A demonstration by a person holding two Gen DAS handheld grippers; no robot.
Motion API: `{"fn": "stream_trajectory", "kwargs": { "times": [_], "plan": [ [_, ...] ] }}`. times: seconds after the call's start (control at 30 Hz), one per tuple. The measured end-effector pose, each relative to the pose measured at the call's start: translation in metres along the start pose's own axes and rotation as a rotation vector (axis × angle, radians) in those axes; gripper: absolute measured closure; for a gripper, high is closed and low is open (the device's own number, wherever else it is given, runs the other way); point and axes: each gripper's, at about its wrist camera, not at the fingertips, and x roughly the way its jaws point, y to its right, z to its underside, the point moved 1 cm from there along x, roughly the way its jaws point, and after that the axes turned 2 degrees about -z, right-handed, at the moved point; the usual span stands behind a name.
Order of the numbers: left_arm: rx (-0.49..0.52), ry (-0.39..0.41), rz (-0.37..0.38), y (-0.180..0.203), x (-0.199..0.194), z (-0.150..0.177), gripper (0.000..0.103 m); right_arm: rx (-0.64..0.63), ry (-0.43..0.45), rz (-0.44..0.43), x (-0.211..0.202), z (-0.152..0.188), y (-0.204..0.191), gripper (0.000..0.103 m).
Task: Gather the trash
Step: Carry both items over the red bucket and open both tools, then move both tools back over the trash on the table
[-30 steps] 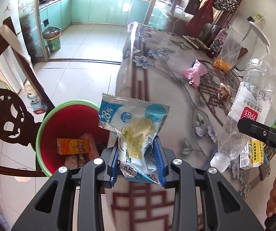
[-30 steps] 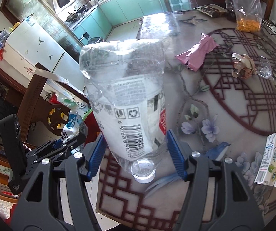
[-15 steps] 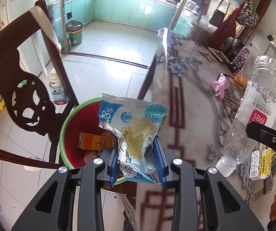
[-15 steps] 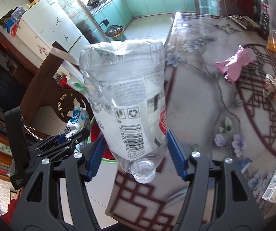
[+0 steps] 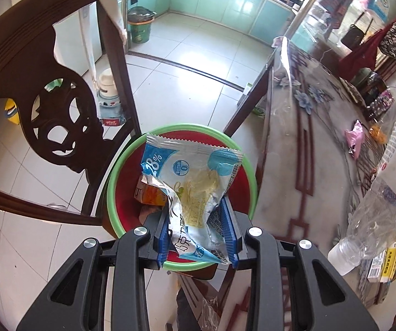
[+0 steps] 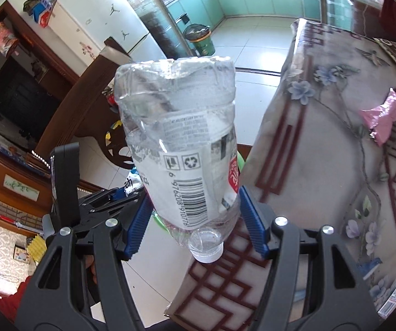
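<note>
Starting at the left, we are looking past a dark carved wooden chair (image 5: 40,104) standing on the tiled floor. Just right of it, we are holding our left hand-held gripper (image 5: 196,237) over a red bin with a green rim (image 5: 249,171), which is sitting on the floor beside the worktop's near left edge. The blue pads are pressing on a crumpled blue-and-white snack wrapper (image 5: 195,182), so the jaws are standing narrow around it, and the wrapper is hanging directly above the bin's opening. Inside the bin an orange carton (image 5: 149,195) is lying on the bottom.

Moving right, the worktop (image 5: 294,165) is carrying a patterned floral cloth under a clear cover. A pink wrapper (image 5: 355,139) is lying farther back on it, and small yellow cartons (image 5: 385,262) are resting near its right edge.

Farther right, we are gripping a clear plastic bottle (image 6: 181,149) in our right hand-held gripper (image 6: 195,220). Its jaws are standing fairly wide, closed on the bottle's shoulder, with the cap end pointing toward us and the base pointing away. The bottle is hanging over the worktop's near left corner, close beside the left hand-held gripper.
</note>
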Motion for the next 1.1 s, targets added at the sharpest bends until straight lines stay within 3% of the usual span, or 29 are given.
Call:
{"fn": "stream_trajectory", "kwargs": {
  "times": [0.3, 0.43, 0.5, 0.6, 1.1],
  "plan": [
    [-0.045, -0.032, -0.034, -0.018, 0.021, -0.014, 0.073, -0.031, -0.047, -0.047, 0.038, -0.013, -0.014, 0.042],
    [-0.093, -0.054, -0.042, -0.024, 0.029, -0.017, 0.061, -0.018, -0.042, -0.064, 0.052, -0.019, -0.016, 0.040],
    [-0.100, -0.054, -0.041, -0.026, 0.030, -0.018, 0.060, -0.003, -0.052, -0.064, 0.057, -0.019, -0.016, 0.035],
    [-0.096, -0.043, -0.051, -0.026, 0.029, -0.019, 0.050, 0.013, -0.023, -0.057, 0.052, -0.022, -0.012, 0.028],
    [-0.051, -0.013, -0.042, -0.016, 0.017, -0.025, 0.045, -0.018, 0.073, 0.086, -0.004, -0.012, 0.001, 0.023]
  ]
}}
